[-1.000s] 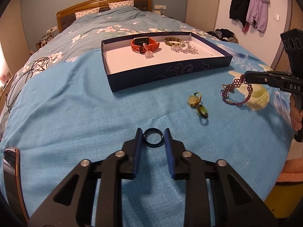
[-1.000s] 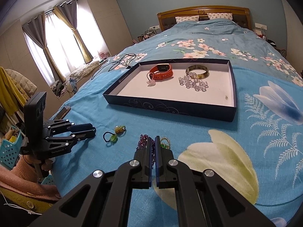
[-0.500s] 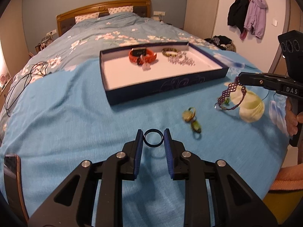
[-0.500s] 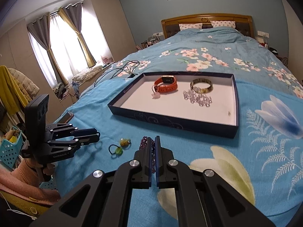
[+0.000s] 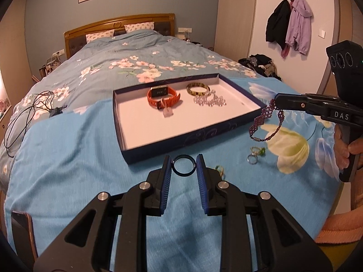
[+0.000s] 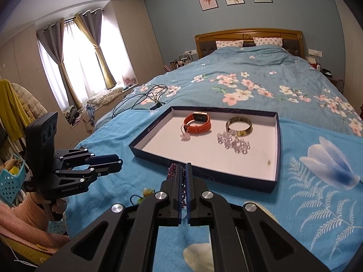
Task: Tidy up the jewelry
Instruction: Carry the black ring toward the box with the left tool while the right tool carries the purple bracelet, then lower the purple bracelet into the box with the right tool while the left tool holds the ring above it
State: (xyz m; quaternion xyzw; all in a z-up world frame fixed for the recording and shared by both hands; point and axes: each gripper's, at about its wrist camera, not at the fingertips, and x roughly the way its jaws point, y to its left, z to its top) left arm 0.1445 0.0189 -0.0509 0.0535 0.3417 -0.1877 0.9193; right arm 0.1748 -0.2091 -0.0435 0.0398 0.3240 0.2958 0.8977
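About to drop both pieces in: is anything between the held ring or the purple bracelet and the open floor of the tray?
Nothing visible. The black ring and purple bracelet hang short of the tray; only its low near wall lies ahead. The orange watch, bangle and clear beads sit at the back.

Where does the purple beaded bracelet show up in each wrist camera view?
Left wrist: purple beaded bracelet hangs at right from the right claw, beside the tray.
Right wrist: bottom centre, pinched in that claw.
Shared landmark: orange watch in the tray.
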